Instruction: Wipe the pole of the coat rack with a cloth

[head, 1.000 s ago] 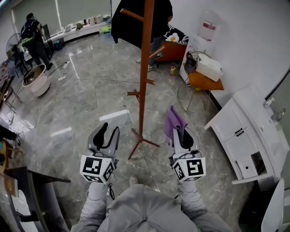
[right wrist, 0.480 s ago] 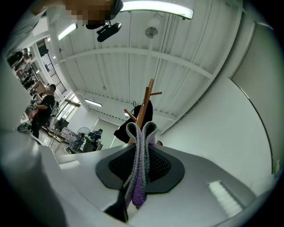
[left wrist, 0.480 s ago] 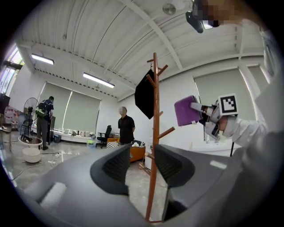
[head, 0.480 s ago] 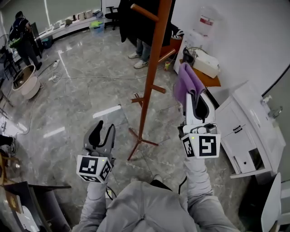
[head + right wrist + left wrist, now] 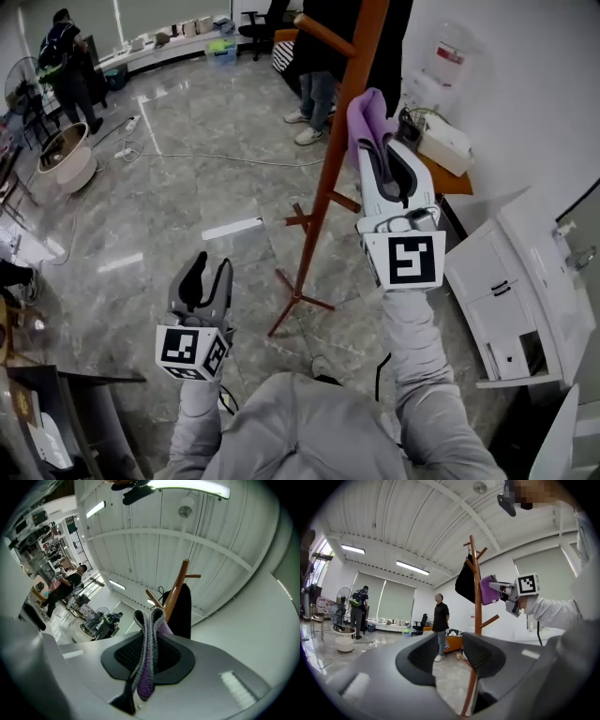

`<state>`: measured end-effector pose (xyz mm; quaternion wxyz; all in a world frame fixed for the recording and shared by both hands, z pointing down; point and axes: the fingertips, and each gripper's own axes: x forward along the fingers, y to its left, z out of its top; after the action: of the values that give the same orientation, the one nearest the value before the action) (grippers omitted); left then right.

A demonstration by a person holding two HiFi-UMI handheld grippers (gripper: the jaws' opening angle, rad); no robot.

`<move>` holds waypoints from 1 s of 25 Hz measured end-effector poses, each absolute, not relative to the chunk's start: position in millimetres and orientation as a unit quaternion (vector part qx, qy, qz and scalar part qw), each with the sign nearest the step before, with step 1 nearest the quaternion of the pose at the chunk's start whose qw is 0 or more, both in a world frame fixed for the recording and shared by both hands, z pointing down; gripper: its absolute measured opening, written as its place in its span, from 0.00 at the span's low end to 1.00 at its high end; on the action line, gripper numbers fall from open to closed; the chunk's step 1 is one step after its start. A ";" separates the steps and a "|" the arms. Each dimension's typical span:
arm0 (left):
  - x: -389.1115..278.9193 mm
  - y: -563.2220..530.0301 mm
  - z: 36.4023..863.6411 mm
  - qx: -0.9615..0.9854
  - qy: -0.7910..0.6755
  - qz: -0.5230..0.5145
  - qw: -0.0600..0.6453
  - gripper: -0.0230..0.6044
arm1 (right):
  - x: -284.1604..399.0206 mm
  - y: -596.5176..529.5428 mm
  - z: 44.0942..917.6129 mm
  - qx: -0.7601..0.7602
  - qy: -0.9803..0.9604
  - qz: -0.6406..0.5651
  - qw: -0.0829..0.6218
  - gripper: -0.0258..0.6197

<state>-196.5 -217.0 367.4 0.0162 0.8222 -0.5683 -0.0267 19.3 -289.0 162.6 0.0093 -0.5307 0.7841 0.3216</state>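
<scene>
A brown wooden coat rack (image 5: 328, 178) stands on the marble floor; its pole (image 5: 475, 578) carries a black garment (image 5: 465, 581) near the top. My right gripper (image 5: 380, 155) is raised beside the pole and shut on a purple cloth (image 5: 367, 117), whose folded edge (image 5: 149, 639) sticks out between the jaws. The cloth (image 5: 489, 589) sits right next to the pole, and contact cannot be told. My left gripper (image 5: 200, 281) hangs low to the left of the rack's feet, open and empty, its fingers (image 5: 424, 658) slightly apart.
A person in black (image 5: 319, 56) stands just behind the rack, another person (image 5: 66, 56) at far left near a fan and a basin (image 5: 66, 159). A white cabinet (image 5: 525, 281), a white box on an orange table (image 5: 445, 141) and a water dispenser (image 5: 441, 61) line the right wall. A cable (image 5: 216, 159) crosses the floor.
My right gripper has risen and moved left with the purple cloth, from beside the rack's lower part up to the pole. The left gripper has stayed low.
</scene>
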 end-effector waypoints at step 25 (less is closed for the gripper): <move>-192.1 -227.3 376.1 0.797 -0.602 -0.030 0.030 0.32 | -49.8 -327.7 276.2 -0.397 0.833 0.309 -0.229 0.12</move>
<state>-192.1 -227.3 376.1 0.0299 0.7970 -0.6025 -0.0305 -49.8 -327.7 276.2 -0.2287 -0.3975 0.8333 0.3088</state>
